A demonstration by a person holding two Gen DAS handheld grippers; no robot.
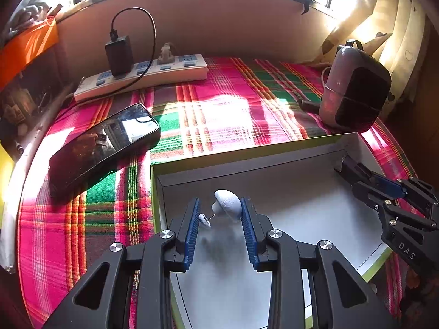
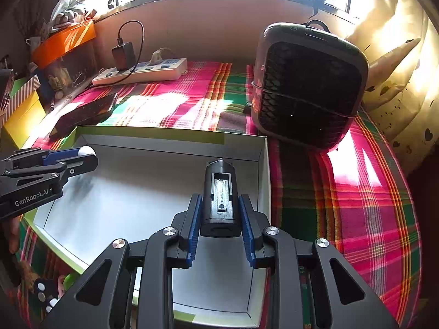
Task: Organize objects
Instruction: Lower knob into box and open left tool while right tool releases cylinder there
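Placing step judged to be in hand: two items are being held over the open white box [image 1: 274, 164], neither yet set down.

Left wrist view, left to right: a black smartphone [image 1: 101, 142] is lying on the plaid cloth [image 1: 219, 115] at 9 o'clock of the box, with a power strip [image 1: 142, 75] at 11 o'clock. The left gripper [image 1: 219, 213] is being held clamped on a small white earbud-like piece [image 1: 227, 204], above the box floor near its 9 o'clock wall.

Right wrist view: the right gripper [image 2: 219, 213] is being held clamped on a black cylindrical device [image 2: 219, 192], over the box's 3 o'clock side. A small dark fan [image 2: 310, 87] is standing at 1 o'clock, outside the box.

Next, each piece probably needs lowering to the floor before the jaws are parted, the two being kept well apart.
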